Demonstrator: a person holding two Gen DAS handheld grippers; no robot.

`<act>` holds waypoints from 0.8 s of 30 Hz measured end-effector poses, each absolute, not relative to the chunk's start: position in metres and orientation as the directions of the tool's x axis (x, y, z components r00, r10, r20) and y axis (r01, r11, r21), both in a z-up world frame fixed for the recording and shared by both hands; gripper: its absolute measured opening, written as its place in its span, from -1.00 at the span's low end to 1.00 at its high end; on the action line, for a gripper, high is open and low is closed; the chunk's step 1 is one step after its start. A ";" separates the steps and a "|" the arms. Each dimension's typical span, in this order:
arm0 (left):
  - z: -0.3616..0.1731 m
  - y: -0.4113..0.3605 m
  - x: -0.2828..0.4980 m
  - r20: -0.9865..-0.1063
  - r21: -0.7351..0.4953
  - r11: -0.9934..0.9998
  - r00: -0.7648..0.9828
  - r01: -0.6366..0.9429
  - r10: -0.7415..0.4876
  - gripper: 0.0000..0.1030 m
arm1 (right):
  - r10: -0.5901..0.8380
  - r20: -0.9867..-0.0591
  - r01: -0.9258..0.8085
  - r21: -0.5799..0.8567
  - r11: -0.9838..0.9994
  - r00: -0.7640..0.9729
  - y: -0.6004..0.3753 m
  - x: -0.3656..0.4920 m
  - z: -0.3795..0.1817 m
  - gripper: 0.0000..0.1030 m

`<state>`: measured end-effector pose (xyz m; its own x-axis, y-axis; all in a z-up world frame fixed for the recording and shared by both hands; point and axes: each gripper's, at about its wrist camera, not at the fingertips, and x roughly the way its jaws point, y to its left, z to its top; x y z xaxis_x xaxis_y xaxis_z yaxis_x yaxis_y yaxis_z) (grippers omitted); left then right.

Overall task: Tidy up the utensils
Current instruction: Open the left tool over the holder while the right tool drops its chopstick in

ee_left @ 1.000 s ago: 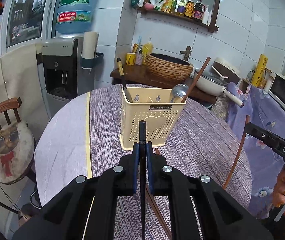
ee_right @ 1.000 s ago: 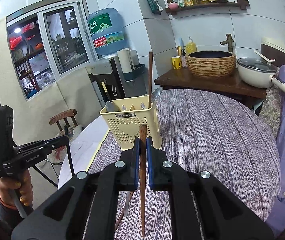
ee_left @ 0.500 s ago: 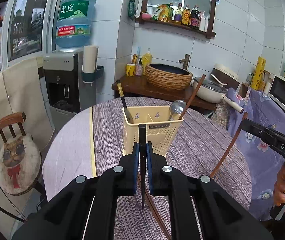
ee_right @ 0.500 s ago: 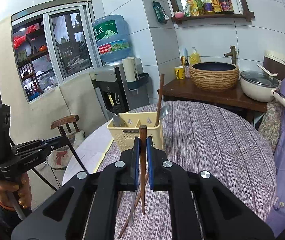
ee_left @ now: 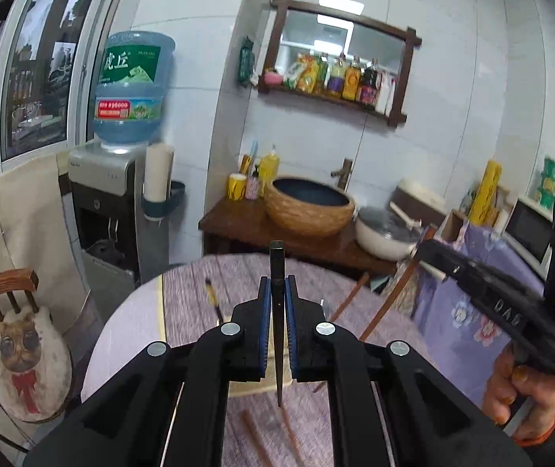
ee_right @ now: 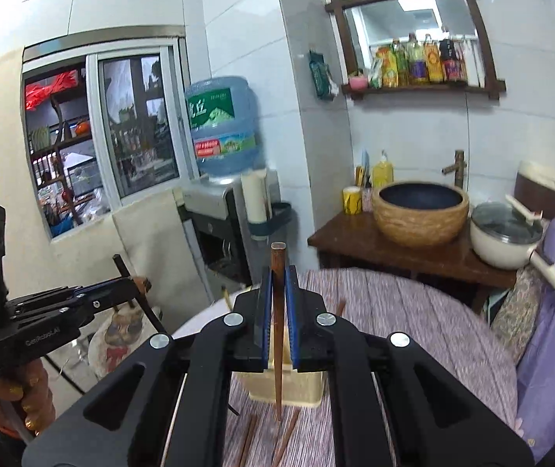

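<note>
My left gripper (ee_left: 277, 307) is shut on a black chopstick (ee_left: 277, 272), held upright with its tip hanging above the table. My right gripper (ee_right: 277, 303) is shut on a brown wooden chopstick (ee_right: 278, 268), also upright, its tip hanging in front of the cream utensil holder (ee_right: 289, 389). The holder is mostly hidden behind both grippers; a sliver shows in the left wrist view (ee_left: 256, 387). Utensil handles (ee_left: 212, 296) stick up from it. Two brown chopsticks (ee_right: 285, 441) lie on the table in front of the holder.
The round table has a purple striped cloth (ee_right: 413, 334). Behind it stands a wooden counter (ee_right: 355, 241) with a woven basin (ee_right: 419, 212) and a white pot (ee_right: 507, 239). A water dispenser (ee_left: 102, 210) and a chair (ee_left: 24, 346) stand to the left.
Both grippers have risen and tilted upward, each still gripping its chopstick. The holder has dropped low in both views and is now largely hidden behind the gripper bodies.
</note>
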<state>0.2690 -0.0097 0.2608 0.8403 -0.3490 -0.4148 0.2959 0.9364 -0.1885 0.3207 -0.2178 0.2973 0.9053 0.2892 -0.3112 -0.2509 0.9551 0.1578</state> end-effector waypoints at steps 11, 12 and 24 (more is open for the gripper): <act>0.255 -0.026 0.313 -0.366 -0.139 0.969 0.899 0.202 -0.240 -0.84 | 0.165 -0.311 -0.142 0.096 0.985 0.936 -0.181 0.380 0.290 -0.85; 0.247 -0.026 0.318 -0.375 -0.142 0.970 0.896 0.197 -0.237 -0.84 | 0.163 -0.324 -0.138 0.099 0.985 0.932 -0.180 0.384 0.281 -0.85; 0.157 -0.026 0.333 -0.484 -0.143 0.980 0.853 0.140 -0.193 -0.84 | 0.125 -0.423 -0.104 0.071 0.992 0.898 -0.179 0.402 0.200 -0.85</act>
